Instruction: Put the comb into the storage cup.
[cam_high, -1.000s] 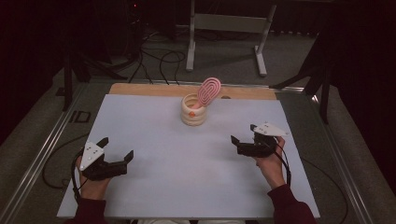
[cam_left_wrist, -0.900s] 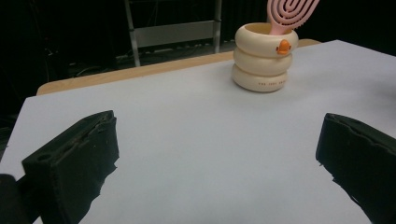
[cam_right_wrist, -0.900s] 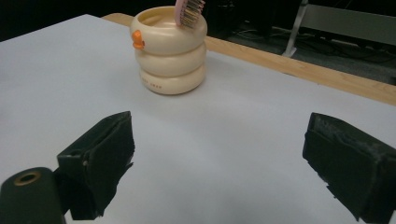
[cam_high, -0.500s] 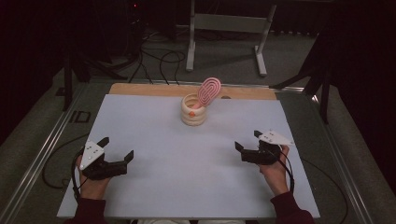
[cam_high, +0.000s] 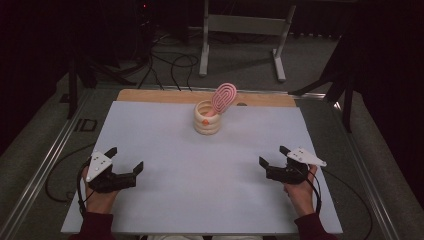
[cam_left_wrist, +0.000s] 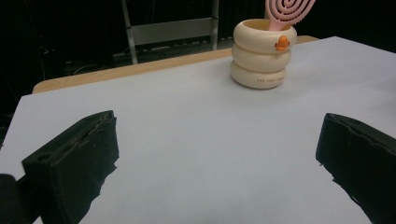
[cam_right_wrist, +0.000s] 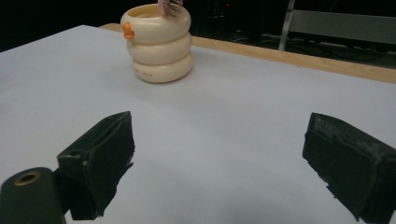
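Pink spiral-patterned plastic hairbrush (cam_high: 223, 97) stands in the cream three-ringed holder (cam_high: 206, 119) at 12 o'clock on the white worktop (cam_high: 200, 170). Left tool (cam_high: 125, 161) and right tool (cam_high: 272, 155) sit wide, empty, well apart from it; judged: placement done or pick-up not begun.

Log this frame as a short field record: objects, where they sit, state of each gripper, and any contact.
surface: white table sheet
holder: cream ribbed cup, upright, far centre of the sheet
contents: pink spiral brush standing in the cup, leaning right
left gripper: open, near left, low over the sheet
right gripper: open, near right, low over the sheet
contact: neither gripper touches the cup or brush
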